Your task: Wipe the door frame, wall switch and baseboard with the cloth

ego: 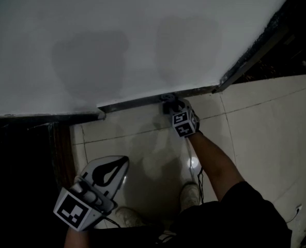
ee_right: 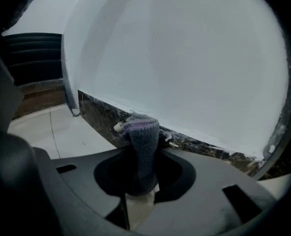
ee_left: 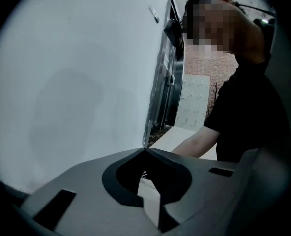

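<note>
Cloth (ee_right: 141,132), grey with a purplish band near its top, stood clamped between the jaws of the right gripper (ego: 171,105). We held that gripper low, at the foot of the white wall (ego: 142,35). From the right gripper view the bunched top of the cloth lay against the dark, marbled baseboard (ee_right: 99,113), and it looked to be touching it. The lower end of the cloth sat down in the opening between the jaws.

From the head view we saw our right forearm (ego: 215,164) stretched forward over the pale floor tiles (ego: 142,138). The marker cube (ego: 184,123) was just behind the spot where the gripper met the baseboard. The baseboard ran along the bottom of the wall from that spot leftward to the wall's corner.

We kept the left gripper (ego: 123,161) well apart from the wall, down near our left side above the tiles. Its jaws were together, tips meeting, with nothing between them. The left gripper view looked along the wall and caught our right arm reaching down. Our shoes (ego: 192,192) stood on the tiles below the right arm.
</note>
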`<act>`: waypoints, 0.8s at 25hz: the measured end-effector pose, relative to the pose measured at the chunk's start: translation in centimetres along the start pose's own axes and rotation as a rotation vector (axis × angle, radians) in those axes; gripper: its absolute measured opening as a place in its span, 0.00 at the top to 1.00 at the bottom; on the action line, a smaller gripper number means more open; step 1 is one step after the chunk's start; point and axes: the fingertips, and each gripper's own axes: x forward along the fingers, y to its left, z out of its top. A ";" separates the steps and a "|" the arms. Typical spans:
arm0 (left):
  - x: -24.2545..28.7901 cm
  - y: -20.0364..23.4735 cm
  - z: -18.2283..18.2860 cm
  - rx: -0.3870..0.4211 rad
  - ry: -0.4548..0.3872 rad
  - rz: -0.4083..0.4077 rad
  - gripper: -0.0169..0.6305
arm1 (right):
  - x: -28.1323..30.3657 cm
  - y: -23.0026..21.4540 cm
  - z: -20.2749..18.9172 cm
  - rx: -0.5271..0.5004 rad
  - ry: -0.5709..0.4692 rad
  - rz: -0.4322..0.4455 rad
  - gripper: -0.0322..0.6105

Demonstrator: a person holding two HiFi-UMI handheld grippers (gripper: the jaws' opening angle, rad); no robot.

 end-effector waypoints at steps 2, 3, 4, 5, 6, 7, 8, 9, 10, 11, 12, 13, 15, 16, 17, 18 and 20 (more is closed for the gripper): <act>0.9 -0.9 -0.1 0.025 0.013 -0.034 0.97 | -0.5 -1.5 -0.3 -0.010 0.005 -0.021 0.81; 1.3 -1.4 -0.3 0.026 0.019 -0.053 0.97 | -0.6 -2.2 -0.7 -0.003 0.010 -0.029 0.81; 1.6 -1.8 -0.5 0.022 0.026 -0.070 0.97 | -0.7 -2.9 -1.2 0.005 0.016 -0.037 0.81; 1.8 -2.0 -0.7 0.016 0.033 -0.082 0.97 | -0.8 -3.6 -1.6 0.010 0.021 -0.046 0.81; 2.1 -2.1 -0.8 0.011 0.038 -0.088 0.97 | -1.1 -4.3 -1.9 0.013 0.025 -0.056 0.81; 2.2 -2.0 -1.0 0.008 0.044 -0.087 0.97 | -1.3 -5.1 -2.2 0.016 0.027 -0.067 0.81; 2.4 -1.7 -1.2 0.012 0.049 -0.083 0.97 | -1.6 -5.9 -2.3 0.017 0.029 -0.079 0.81; 2.5 -1.5 -1.4 0.026 0.057 -0.077 0.97 | -1.9 -6.7 -2.4 0.014 0.031 -0.092 0.81; 2.7 -1.4 -1.7 0.048 0.070 -0.073 0.97 | -2.1 -7.4 -2.6 0.010 0.033 -0.105 0.81; 2.9 -1.4 -2.2 0.070 0.086 -0.074 0.97 | -2.3 -8.1 -3.0 0.013 0.039 -0.115 0.81; 3.2 -1.4 -2.6 0.084 0.104 -0.079 0.97 | -2.4 -8.7 -3.5 0.022 0.046 -0.122 0.81; 3.4 -1.6 -3.0 0.087 0.117 -0.085 0.97 | -2.4 -9.3 -4.0 0.029 0.054 -0.130 0.81; 3.7 -1.8 -3.5 0.069 0.126 -0.097 0.97 | -2.8 -10.7 -4.5 0.031 0.068 -0.151 0.81; 3.9 -1.8 -3.6 0.058 0.127 -0.098 0.97 | -2.9 -11.3 -4.8 0.034 0.075 -0.163 0.81; 3.9 -1.7 -3.6 0.048 0.129 -0.096 0.97 | -3.1 -11.9 -5.1 0.036 0.083 -0.175 0.81; 4.0 -1.5 -3.7 0.042 0.130 -0.091 0.97 | -3.3 -12.5 -5.2 0.037 0.088 -0.189 0.81; 4.2 -1.1 -3.9 0.044 0.133 -0.081 0.97 | -3.5 -13.9 -5.9 0.060 0.097 -0.216 0.81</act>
